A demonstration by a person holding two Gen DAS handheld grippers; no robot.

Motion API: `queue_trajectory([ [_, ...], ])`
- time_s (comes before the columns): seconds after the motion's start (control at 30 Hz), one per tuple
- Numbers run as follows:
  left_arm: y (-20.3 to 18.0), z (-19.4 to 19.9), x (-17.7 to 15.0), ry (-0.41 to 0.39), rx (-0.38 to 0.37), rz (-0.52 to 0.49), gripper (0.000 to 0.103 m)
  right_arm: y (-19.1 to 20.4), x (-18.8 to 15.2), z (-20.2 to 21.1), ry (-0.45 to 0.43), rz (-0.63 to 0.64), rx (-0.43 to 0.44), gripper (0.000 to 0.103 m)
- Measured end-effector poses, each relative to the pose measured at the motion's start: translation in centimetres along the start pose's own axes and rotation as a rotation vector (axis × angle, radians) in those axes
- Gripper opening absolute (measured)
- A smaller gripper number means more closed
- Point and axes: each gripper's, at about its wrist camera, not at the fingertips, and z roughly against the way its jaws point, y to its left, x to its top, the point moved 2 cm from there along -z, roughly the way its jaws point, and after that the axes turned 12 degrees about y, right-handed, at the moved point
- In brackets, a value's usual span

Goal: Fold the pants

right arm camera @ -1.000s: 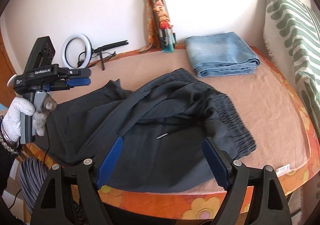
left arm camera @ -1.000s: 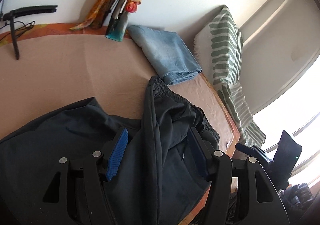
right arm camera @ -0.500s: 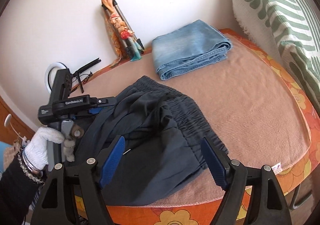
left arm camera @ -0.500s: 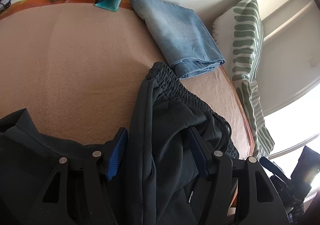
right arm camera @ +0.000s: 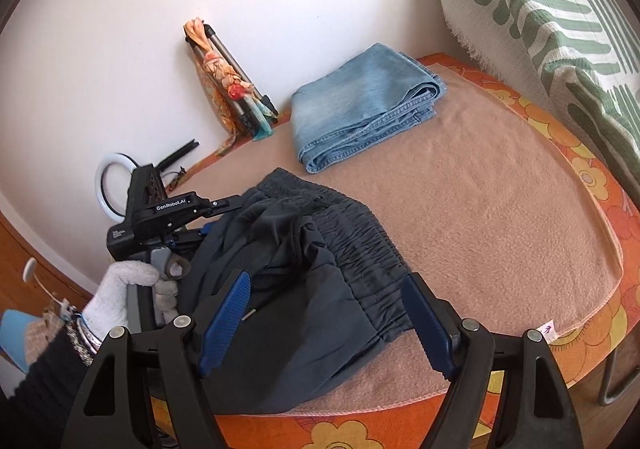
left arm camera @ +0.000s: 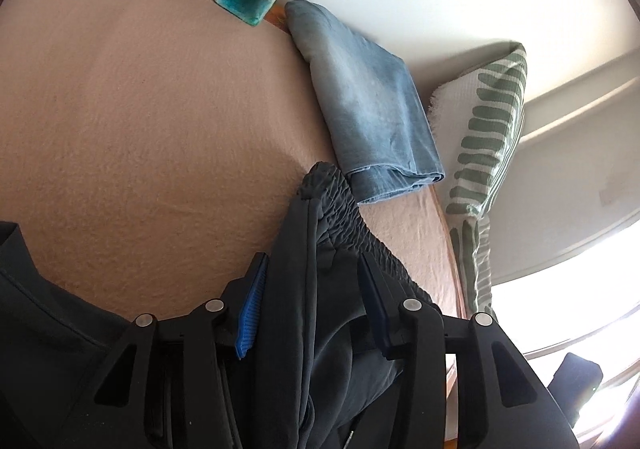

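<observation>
A: Pants are lying bunched near the front edge of the blanket, in the lower middle of the right wrist view, with the gathered waistband facing the upper right.

B: And the left gripper?

A: In the left wrist view it is sitting low in the frame with a thick ridge of the dark cloth standing up between its blue pads. Its jaws have just been closing around that fold and are now standing fairly narrow, but I cannot tell whether the pads are pressing the cloth yet. In the right wrist view a gloved hand is gripping its handle at the left edge.

B: What is the right gripper doing?

A: It is hovering at the bottom of its own frame, jaws standing wide with nothing held, over the near side of the pants.

B: Anything else lying on the blanket?

A: Folded jeans are resting toward the upper middle, beyond the waistband. A folded tripod wrapped in a scarf is leaning on the wall to their left, and a green striped cushion is filling the upper right.
</observation>
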Motion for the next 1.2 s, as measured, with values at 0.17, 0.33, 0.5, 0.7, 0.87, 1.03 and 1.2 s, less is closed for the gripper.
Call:
queue_trajectory([
  [0.17, -1.0, -1.8, 0.3, 0.055, 0.069, -0.066, 0.042, 0.4, 0.2, 0.2, -0.015, 0.009, -0.005, 0.081],
  [0.33, -1.8, -2.4, 0.5, 0.059, 0.129, -0.145, 0.001, 0.5, 0.1, -0.1, -0.006, 0.006, -0.019, 0.080],
  [0.5, -4.4, -0.8, -0.7, 0.009, 0.075, -0.239, 0.001, -0.2, 0.3, 0.3, -0.020, -0.017, -0.028, 0.077],
  [0.7, -8.8, 1.2, -3.1, -0.005, 0.056, -0.396, 0.001, -1.9, 0.5, 0.4, -0.019, -0.099, 0.007, 0.073],
  [0.87, -11.1, 1.1, -6.5, 0.022, 0.007, -0.476, 0.001, -4.0, 0.6, 0.5, -0.027, -0.187, 0.033, 0.073],
  [1.03, -13.7, -1.2, -10.8, 0.088, 0.029, -0.605, 0.001, -5.7, 0.5, 0.6, -0.034, -0.259, 0.116, 0.071],
  [1.2, -14.6, -4.7, -13.6, 0.174, 0.100, -0.711, 0.001, -7.2, 0.1, 0.0, -0.012, -0.302, 0.129, 0.071],
])
